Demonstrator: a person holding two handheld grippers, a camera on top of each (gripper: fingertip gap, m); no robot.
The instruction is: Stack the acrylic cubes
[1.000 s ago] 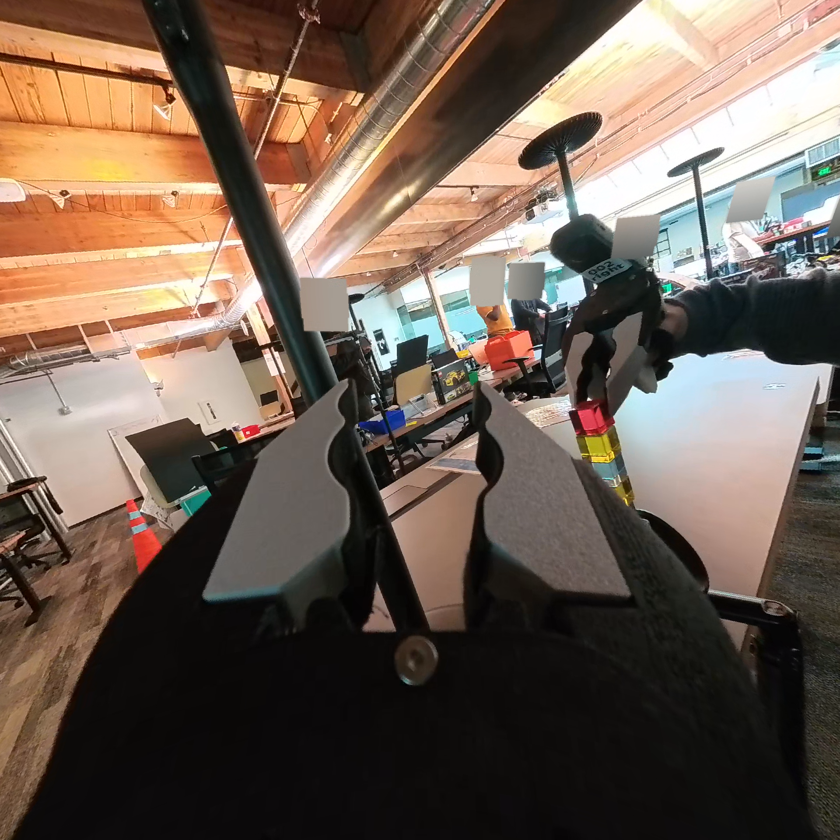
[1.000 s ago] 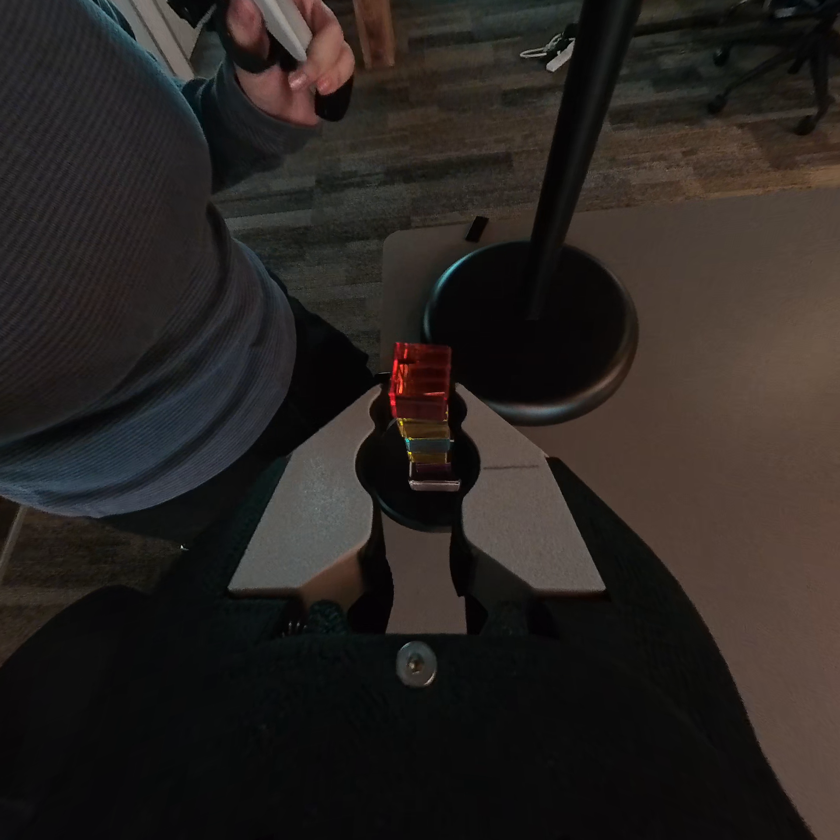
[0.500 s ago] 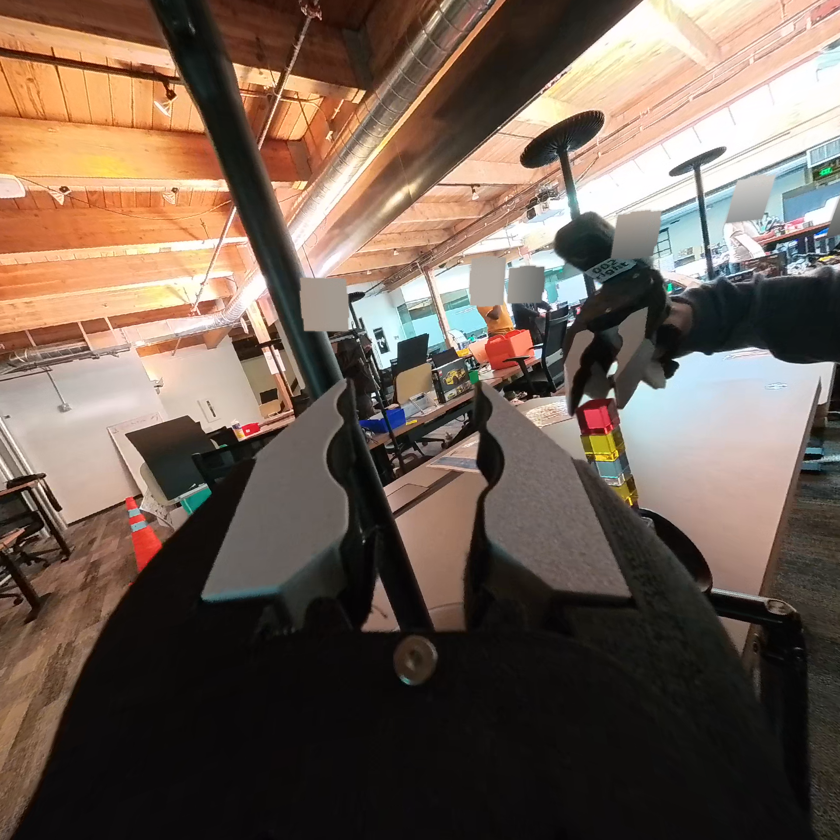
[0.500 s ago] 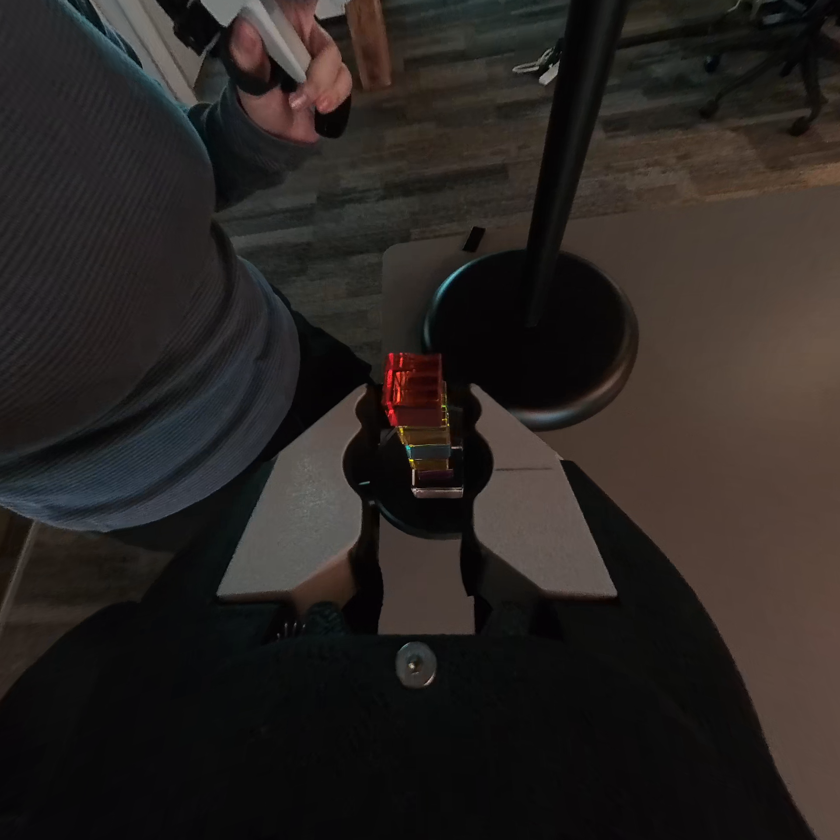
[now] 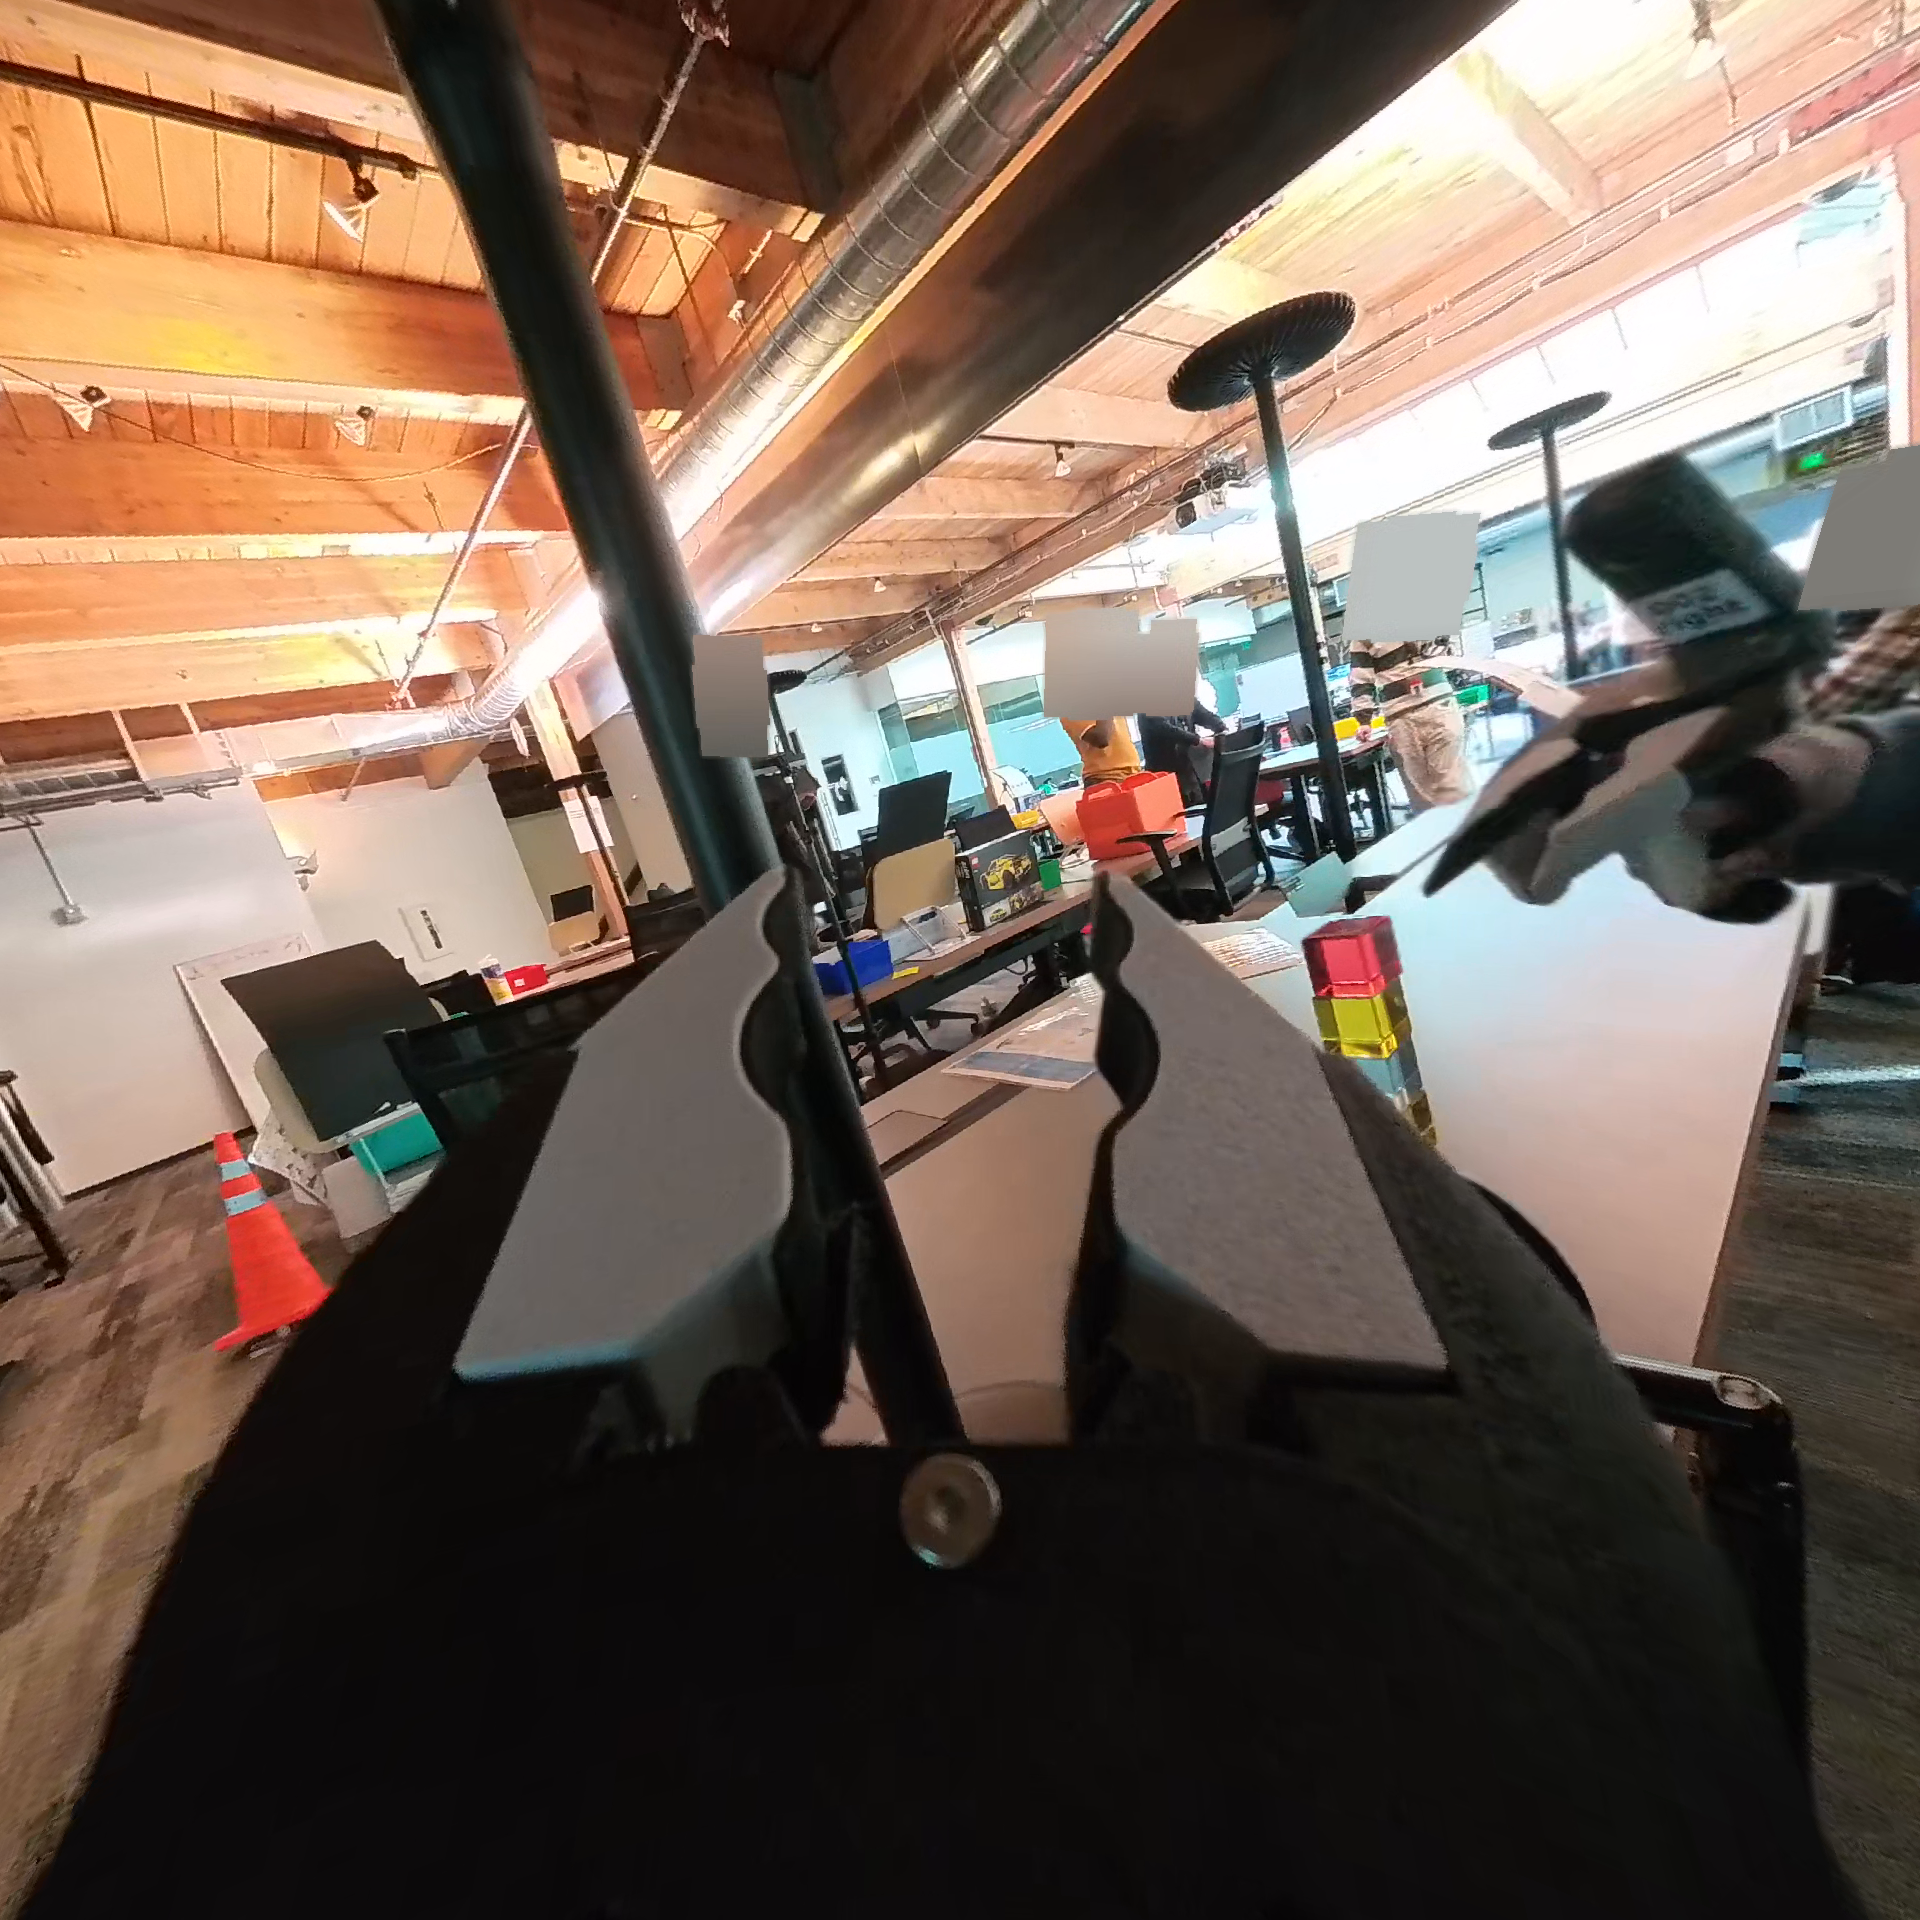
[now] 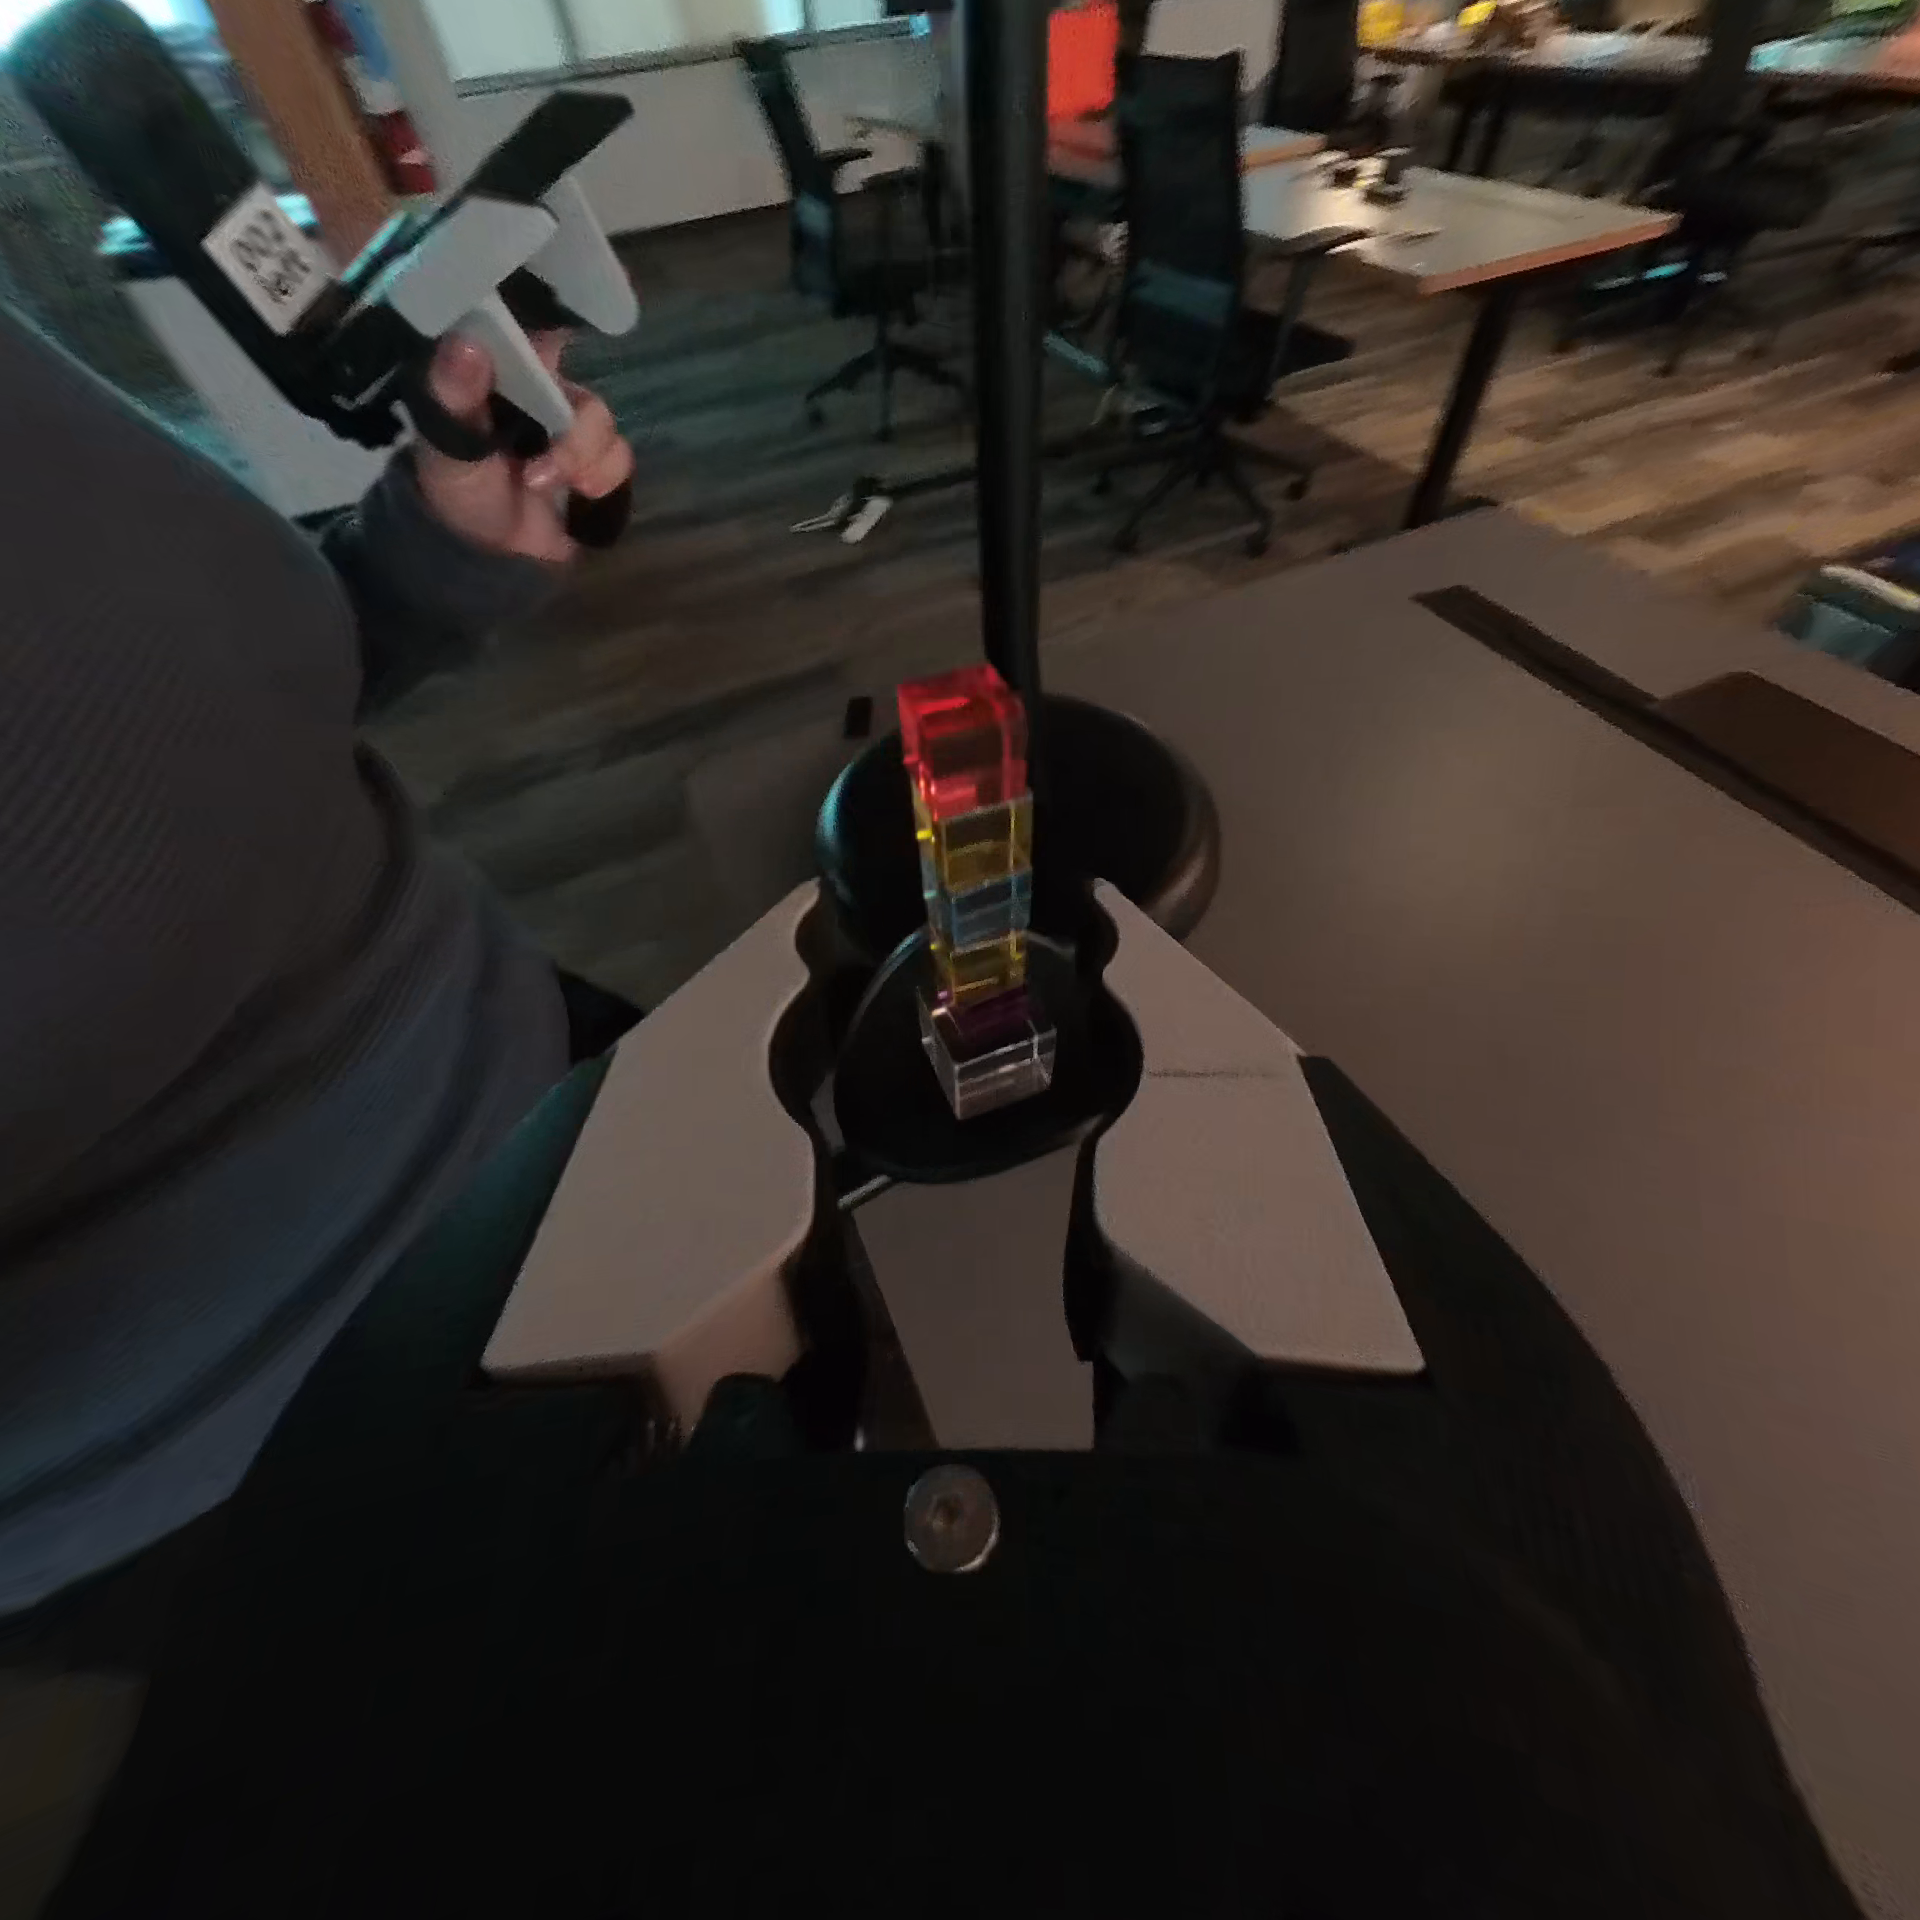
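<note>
A tower of see-through cubes [image 6: 971, 883] stands on a small black disc [image 6: 894, 1101] on the pale table [image 6: 1507, 987]. A red cube [image 6: 961, 732] is on top, with yellow, blue, yellow, purple and clear cubes below it. My right gripper [image 6: 954, 894] is open and empty. Its fingers flank the lower tower without touching it. In the left wrist view it [image 5: 1496, 862] hangs up and to the right of the tower [image 5: 1361, 1013]. My left gripper [image 5: 940, 883] is open and empty, held in the air off the table's end. The right wrist view shows it [image 6: 608, 208] in a hand.
A black lamp pole [image 6: 1003, 364] rises from a round base [image 6: 1153, 821] just behind the tower. The pole [image 5: 623, 582] also crosses the left wrist view. The person's grey-sleeved arm [image 6: 187, 831] fills the left. Desks, chairs and an orange cone [image 5: 260, 1257] stand farther off.
My right gripper opened, let go of the red cube on top of the tower and drew back from it. The left gripper hardly moved.
</note>
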